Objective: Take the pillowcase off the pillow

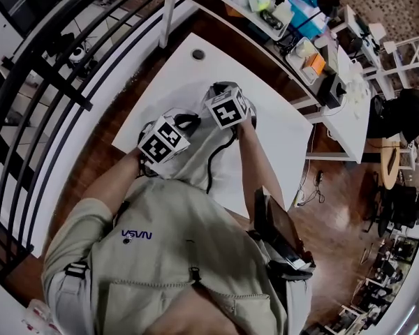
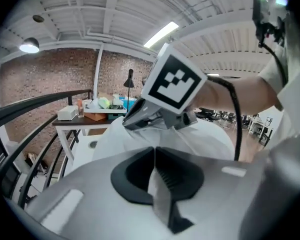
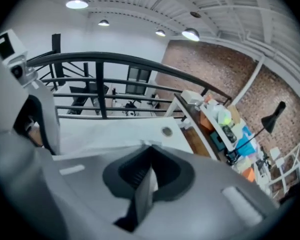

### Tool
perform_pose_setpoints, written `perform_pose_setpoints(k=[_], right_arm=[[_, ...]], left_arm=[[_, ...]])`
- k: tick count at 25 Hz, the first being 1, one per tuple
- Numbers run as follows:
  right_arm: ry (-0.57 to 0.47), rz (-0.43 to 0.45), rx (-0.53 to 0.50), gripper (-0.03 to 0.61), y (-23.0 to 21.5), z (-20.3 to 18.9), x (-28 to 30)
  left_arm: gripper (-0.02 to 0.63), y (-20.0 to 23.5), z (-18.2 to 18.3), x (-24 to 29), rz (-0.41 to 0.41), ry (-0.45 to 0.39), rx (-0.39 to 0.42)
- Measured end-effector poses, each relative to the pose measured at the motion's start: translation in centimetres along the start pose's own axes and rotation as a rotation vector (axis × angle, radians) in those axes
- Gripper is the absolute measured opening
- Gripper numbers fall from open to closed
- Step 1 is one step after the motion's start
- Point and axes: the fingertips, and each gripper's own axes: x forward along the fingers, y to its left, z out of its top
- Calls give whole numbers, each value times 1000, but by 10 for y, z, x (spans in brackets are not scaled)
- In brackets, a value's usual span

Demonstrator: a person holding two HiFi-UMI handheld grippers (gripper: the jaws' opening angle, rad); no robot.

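Where fingers (image 2: pixel 133 173) meet, pillowcase (image 2: pixel 210 140) pinched between

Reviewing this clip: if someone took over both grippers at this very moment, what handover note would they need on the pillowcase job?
Left gripper: shut on a fold of the white fabric pillowcase.
Right gripper: shut on the same pillowcase, close beside the left one.
Where: the pillowcase is held up over the white rectangular table and drapes from both grippers toward the person.
Done: both grips are on the fabric.
Left: no bare pillow shows anywhere, so it seems to be inside the case, which has yet to come off.
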Motion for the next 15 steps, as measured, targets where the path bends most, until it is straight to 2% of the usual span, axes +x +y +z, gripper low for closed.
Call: perform_pose_setpoints(k=[3, 5, 7, 9, 12, 14, 15], right_arm=[[-20, -125, 44, 7, -34, 1, -11], [18, -201, 61, 6, -58, -14, -16], [76, -239, 109, 6, -77, -39, -18], [143, -252, 185, 7, -88, -75, -19], [208, -242, 312, 8, -88, -125, -19], [180, -234, 353, 8, -82, -134, -21], [145, -235, 352, 8, -80, -130, -23]], left_arm=[[18, -19, 10, -21, -50, -51, 70], [18, -32, 14, -36, -80, -87, 110], [17, -36, 12, -50, -82, -109, 117], [17, -30, 2, -57, -63, -118, 76], [18, -7, -16, -56, -28, -131, -60], [20, 7, -24, -46, -9, -124, -134], [20, 13, -25, -39, 7, -112, -146]])
